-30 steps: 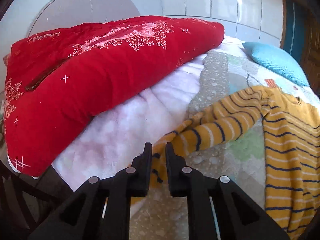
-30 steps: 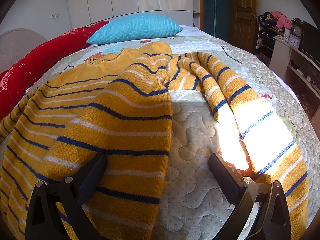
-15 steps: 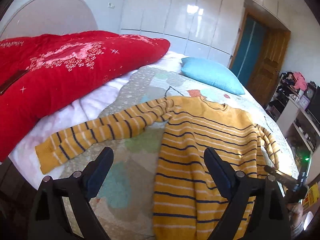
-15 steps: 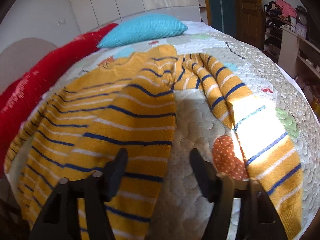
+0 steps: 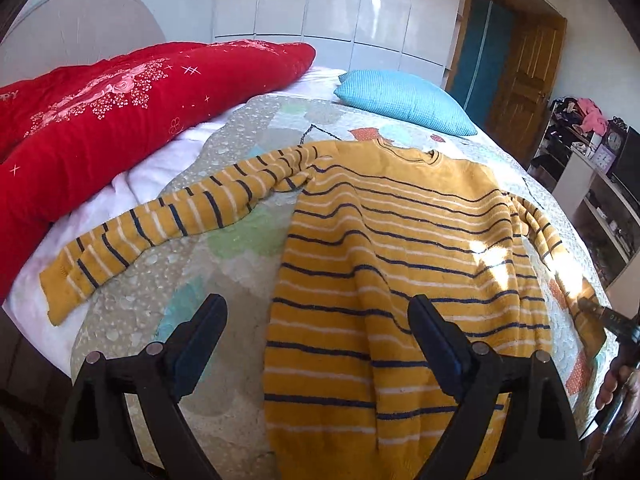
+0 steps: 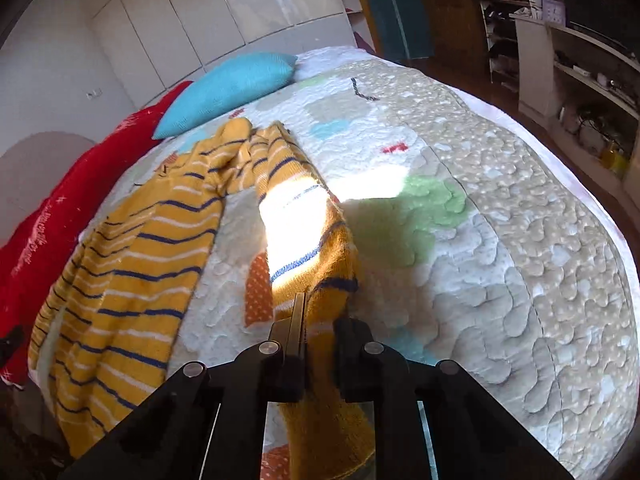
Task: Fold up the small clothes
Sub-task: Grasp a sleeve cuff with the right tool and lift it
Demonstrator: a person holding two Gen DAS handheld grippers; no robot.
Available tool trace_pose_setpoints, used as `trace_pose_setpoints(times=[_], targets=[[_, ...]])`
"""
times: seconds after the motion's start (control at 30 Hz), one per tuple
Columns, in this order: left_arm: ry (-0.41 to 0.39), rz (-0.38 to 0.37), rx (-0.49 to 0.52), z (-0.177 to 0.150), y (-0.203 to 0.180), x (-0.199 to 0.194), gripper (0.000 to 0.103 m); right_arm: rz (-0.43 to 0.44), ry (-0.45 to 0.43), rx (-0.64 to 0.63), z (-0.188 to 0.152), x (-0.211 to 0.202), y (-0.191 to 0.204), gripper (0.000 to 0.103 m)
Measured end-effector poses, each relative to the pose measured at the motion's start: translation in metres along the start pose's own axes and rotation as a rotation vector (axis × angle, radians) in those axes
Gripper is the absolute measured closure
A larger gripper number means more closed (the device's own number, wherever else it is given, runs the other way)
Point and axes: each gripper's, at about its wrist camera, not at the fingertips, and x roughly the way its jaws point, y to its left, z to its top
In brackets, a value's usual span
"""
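A yellow sweater with navy and white stripes [image 5: 400,264] lies face up on the quilted bed. Its left sleeve [image 5: 168,224] is spread out toward the red duvet. My left gripper [image 5: 316,320] is open and empty, hovering over the sweater's hem. My right gripper [image 6: 320,340] is shut on the cuff of the right sleeve [image 6: 308,240], which it lifts slightly off the quilt. The sweater body [image 6: 132,252] lies to its left. The right gripper also shows at the right edge of the left wrist view [image 5: 600,312].
A red duvet [image 5: 100,120] is piled on the left of the bed. A blue pillow [image 5: 404,100] lies at the head. The patterned quilt [image 6: 500,220] extends to the right. Shelves with clutter [image 6: 580,92] stand beside the bed. A wooden door [image 5: 520,80] is behind.
My left gripper let go of the left sleeve cuff, opened and pulled back over the hem. My right gripper closed on the right sleeve cuff.
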Motion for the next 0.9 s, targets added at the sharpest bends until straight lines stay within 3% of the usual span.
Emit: trace_pose_setpoints(times=[0.07, 0.3, 0.37, 0.43, 0.5, 0.57, 0.67, 0.73, 0.83, 0.9], targets=[[-0.013, 0.013, 0.005, 0.001, 0.001, -0.003, 0.012, -0.042, -0.031, 0.011, 0.012, -0.011, -0.007, 0.092], [0.002, 0.01, -0.014, 0.001, 0.004, 0.002, 0.012, -0.558, -0.114, 0.11, 0.09, -0.029, -0.103, 0.092], [0.008, 0.005, -0.012, -0.001, 0.002, 0.003, 0.012, -0.64, -0.067, 0.144, 0.102, -0.023, -0.119, 0.083], [0.009, 0.006, -0.001, -0.003, 0.0, 0.004, 0.012, -0.665, -0.076, 0.149, 0.101, -0.027, -0.113, 0.064], [0.013, 0.017, 0.006, -0.004, 0.0, 0.006, 0.012, -0.589, -0.121, 0.112, 0.088, -0.037, -0.089, 0.047], [0.027, 0.012, -0.001, -0.006, 0.001, 0.009, 0.012, -0.414, -0.108, 0.085, 0.069, -0.036, -0.059, 0.047], [0.043, -0.006, -0.018, -0.009, 0.002, 0.012, 0.012, -0.05, 0.011, 0.085, 0.023, -0.024, -0.014, 0.047], [0.047, -0.008, -0.019, -0.012, 0.002, 0.012, 0.012, 0.125, 0.082, 0.079, -0.008, -0.013, 0.016, 0.047], [0.058, -0.012, -0.018, -0.016, 0.002, 0.012, 0.012, 0.278, 0.156, 0.057, -0.047, 0.0, 0.059, 0.047], [0.065, -0.018, -0.023, -0.018, 0.002, 0.011, 0.012, 0.325, 0.176, 0.013, -0.064, 0.008, 0.086, 0.047]])
